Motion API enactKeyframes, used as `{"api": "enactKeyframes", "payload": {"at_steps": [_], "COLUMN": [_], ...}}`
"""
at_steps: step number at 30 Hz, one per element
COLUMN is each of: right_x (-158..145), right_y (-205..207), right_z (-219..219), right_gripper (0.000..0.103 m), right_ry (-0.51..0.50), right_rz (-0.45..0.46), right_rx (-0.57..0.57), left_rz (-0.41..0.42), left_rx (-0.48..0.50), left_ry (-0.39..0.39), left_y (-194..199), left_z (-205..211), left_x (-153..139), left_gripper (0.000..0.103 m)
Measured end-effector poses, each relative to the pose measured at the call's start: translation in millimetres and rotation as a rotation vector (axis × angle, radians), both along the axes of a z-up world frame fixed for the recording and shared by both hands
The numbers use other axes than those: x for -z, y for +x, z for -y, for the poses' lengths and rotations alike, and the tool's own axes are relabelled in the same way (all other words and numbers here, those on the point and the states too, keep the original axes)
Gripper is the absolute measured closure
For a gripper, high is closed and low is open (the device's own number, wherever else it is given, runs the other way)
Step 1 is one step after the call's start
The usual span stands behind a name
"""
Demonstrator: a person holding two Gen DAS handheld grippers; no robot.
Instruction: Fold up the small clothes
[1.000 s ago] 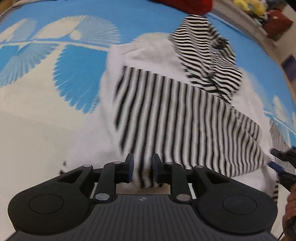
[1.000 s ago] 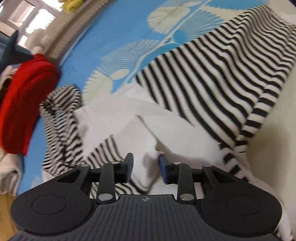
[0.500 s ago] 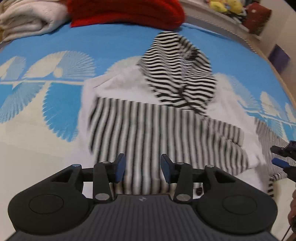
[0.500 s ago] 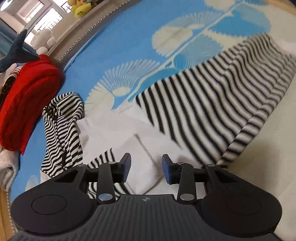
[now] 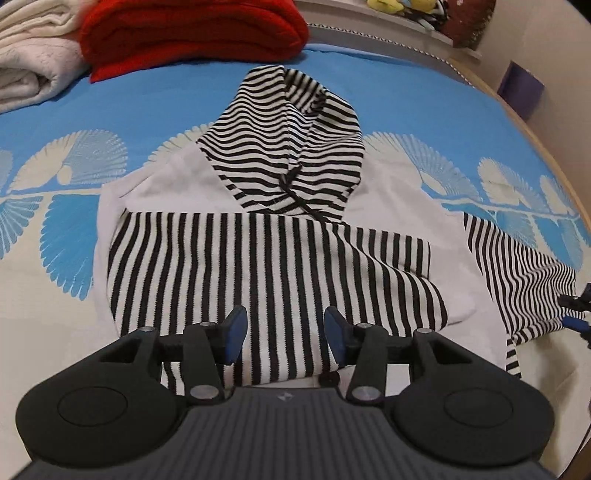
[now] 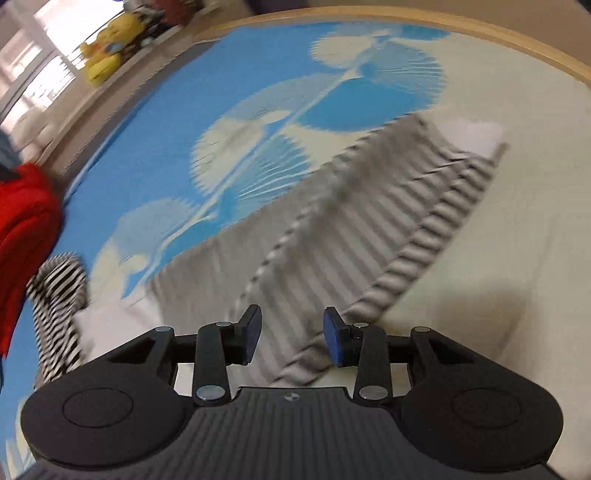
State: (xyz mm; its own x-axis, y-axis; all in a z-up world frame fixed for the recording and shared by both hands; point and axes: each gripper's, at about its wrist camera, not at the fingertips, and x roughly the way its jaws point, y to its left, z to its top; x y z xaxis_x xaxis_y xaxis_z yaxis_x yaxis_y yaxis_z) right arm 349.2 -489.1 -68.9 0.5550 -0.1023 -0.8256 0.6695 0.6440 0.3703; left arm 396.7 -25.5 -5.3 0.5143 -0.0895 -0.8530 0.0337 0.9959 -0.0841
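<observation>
A black-and-white striped hoodie (image 5: pixel 273 236) lies spread on a bed (image 5: pixel 155 99) with a blue and cream leaf-pattern cover, hood up toward a folded red blanket (image 5: pixel 192 33) and a cream blanket (image 5: pixel 33 70). One striped sleeve is folded across the white body. The left gripper (image 5: pixel 282 326) hovers above that sleeve, fingers wide and empty. The right gripper (image 6: pixel 291 334) hangs over the other sleeve (image 6: pixel 369 229), which is badly blurred; its fingers look spread wide, holding nothing.
</observation>
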Motion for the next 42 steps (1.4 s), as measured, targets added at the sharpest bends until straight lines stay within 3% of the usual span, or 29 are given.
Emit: {"api": "enactKeyframes", "payload": {"at_steps": [9, 16, 24, 28, 30, 34, 38, 42], "right_x": [22.4, 43.5, 47.3, 46.4, 46.6, 37.8, 5.1, -43.8], "right_y": [-26.7, -23.9, -16.3, -10.2, -8.3, -3.4, 9.9, 31.6], "right_z": [84.6, 94.6, 96.9, 97.1, 96.5, 87.3, 56.8, -12.4], "right_gripper": [0.064, 0.064, 0.065, 0.066, 0.084, 0.096, 0.097, 0.098], "right_ry": [0.091, 0.175, 0.15, 0.106, 0.09, 0.019, -0.145, -0.278], "right_rz": [0.002, -0.023, 0.016, 0.025, 0.026, 0.044, 0.098, 0.239], "right_rx": [0.214, 0.251, 0.265, 0.259, 0.267, 0.284, 0.237, 0.07], "left_rz": [-0.015, -0.03, -0.047, -0.048, -0.047, -0.046, -0.04, -0.028], "left_rx": [0.012, 0.021, 0.016, 0.015, 0.009, -0.011, -0.031, -0.066], "left_ry": [0.022, 0.027, 0.018, 0.015, 0.013, 0.004, -0.007, -0.022], "left_y": [6.0, 8.8, 11.7, 13.1, 13.3, 13.1, 12.6, 9.4], "left_z": [10.1, 16.2, 12.5, 7.5, 4.1, -5.9, -17.6, -36.4], "left_x": [9.6, 16.1, 18.9, 17.7, 16.6, 13.5, 8.0, 0.9], "left_gripper": [0.052, 0.052, 0.052, 0.052, 0.052, 0.052, 0.052, 0.052]}}
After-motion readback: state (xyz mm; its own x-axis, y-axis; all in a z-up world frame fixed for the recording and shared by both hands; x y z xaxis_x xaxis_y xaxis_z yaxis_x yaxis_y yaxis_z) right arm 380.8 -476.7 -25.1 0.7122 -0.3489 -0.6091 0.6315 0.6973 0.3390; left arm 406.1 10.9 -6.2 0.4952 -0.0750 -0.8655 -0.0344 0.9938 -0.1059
